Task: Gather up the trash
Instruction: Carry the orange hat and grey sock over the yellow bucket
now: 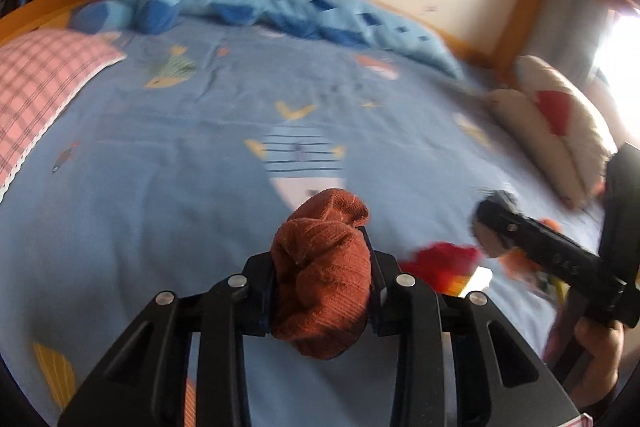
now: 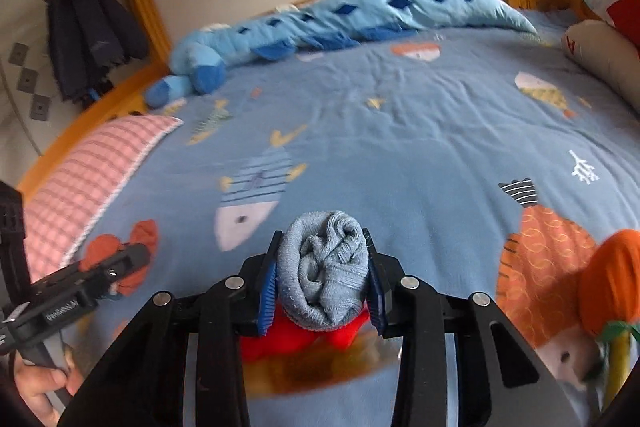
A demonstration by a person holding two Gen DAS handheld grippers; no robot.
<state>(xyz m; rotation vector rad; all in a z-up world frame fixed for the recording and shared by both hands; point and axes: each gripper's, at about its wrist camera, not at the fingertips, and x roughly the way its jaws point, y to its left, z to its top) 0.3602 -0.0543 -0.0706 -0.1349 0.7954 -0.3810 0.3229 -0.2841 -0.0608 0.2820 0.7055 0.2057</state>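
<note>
My left gripper (image 1: 322, 263) is shut on a rust-brown balled sock (image 1: 324, 267) and holds it above the blue fish-print bed cover (image 1: 180, 155). My right gripper (image 2: 324, 267) is shut on a grey-blue balled sock (image 2: 326, 267) above the same cover (image 2: 420, 147). Under it lies a red and yellow snack wrapper (image 2: 304, 351), which also shows in the left wrist view (image 1: 444, 263). The right gripper appears in the left wrist view (image 1: 496, 227) at the right, blurred. The left gripper appears in the right wrist view (image 2: 120, 263) at the left with the brown sock.
A pink plaid pillow (image 1: 36, 95) lies at the left. A blue plush toy (image 1: 280, 7) lies along the far wall. A white and red cushion (image 1: 556, 123) lies at the right. An orange plush carrot (image 2: 608, 287) lies near the right edge.
</note>
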